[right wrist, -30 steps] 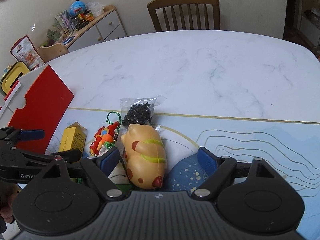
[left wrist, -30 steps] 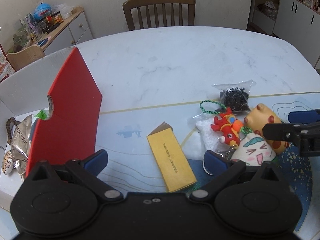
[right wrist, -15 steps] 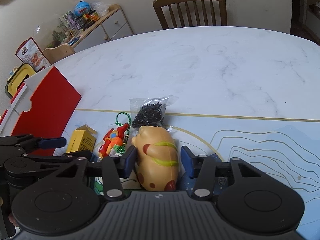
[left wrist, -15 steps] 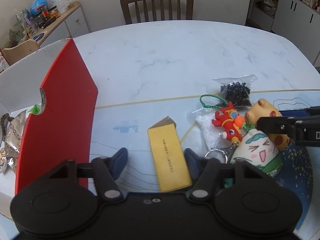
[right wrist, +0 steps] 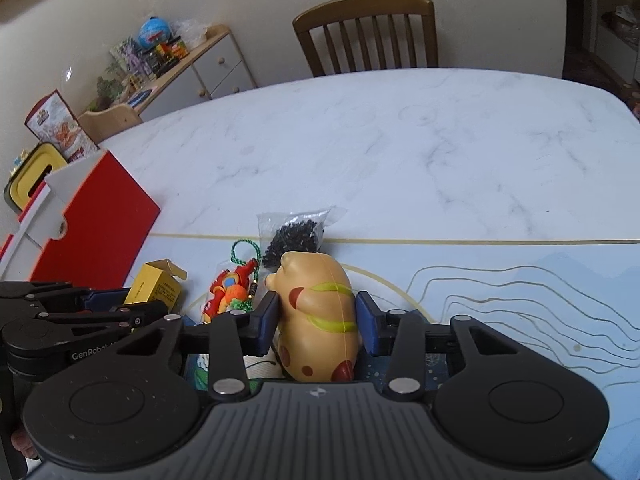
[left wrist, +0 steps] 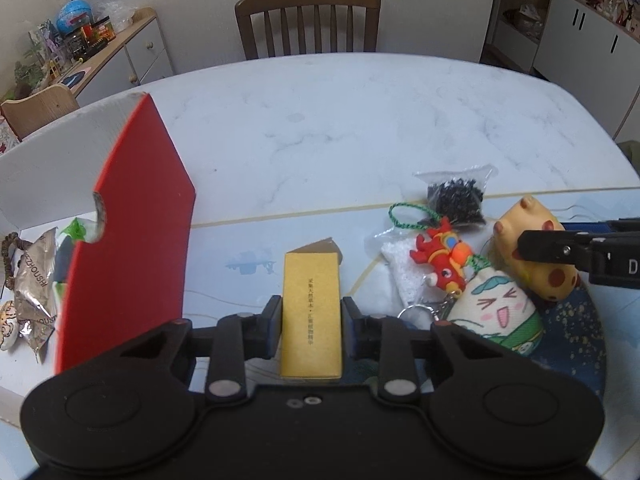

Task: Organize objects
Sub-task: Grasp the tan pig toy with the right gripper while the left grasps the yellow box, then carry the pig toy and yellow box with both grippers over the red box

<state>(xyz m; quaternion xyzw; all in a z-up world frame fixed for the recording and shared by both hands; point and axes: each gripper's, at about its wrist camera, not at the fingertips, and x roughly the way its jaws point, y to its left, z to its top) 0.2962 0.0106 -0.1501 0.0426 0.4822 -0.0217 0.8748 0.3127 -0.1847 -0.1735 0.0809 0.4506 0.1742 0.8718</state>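
A slim yellow box (left wrist: 311,312) lies on the table mat, and my left gripper (left wrist: 311,322) is shut on its near half. To its right lie a red dragon keychain (left wrist: 440,258), a white cartoon pouch (left wrist: 496,312) and a bag of black bits (left wrist: 456,196). My right gripper (right wrist: 317,322) is shut on a tan squishy animal toy (right wrist: 318,312), its blue pads pressed on both flanks. The same toy (left wrist: 528,248) shows in the left wrist view with a black finger across it. A red and white open box (left wrist: 120,216) stands at the left.
The open box holds a snack packet (left wrist: 34,280) and small trinkets. A wooden chair (left wrist: 307,20) stands behind the marble table (left wrist: 360,120). A sideboard with clutter (right wrist: 176,64) is at the back left. A white bag of granules (left wrist: 400,268) lies under the keychain.
Both grippers went from wide open to shut: the left closed onto the yellow box, the right onto the tan toy. Both moved forward slightly over their objects.
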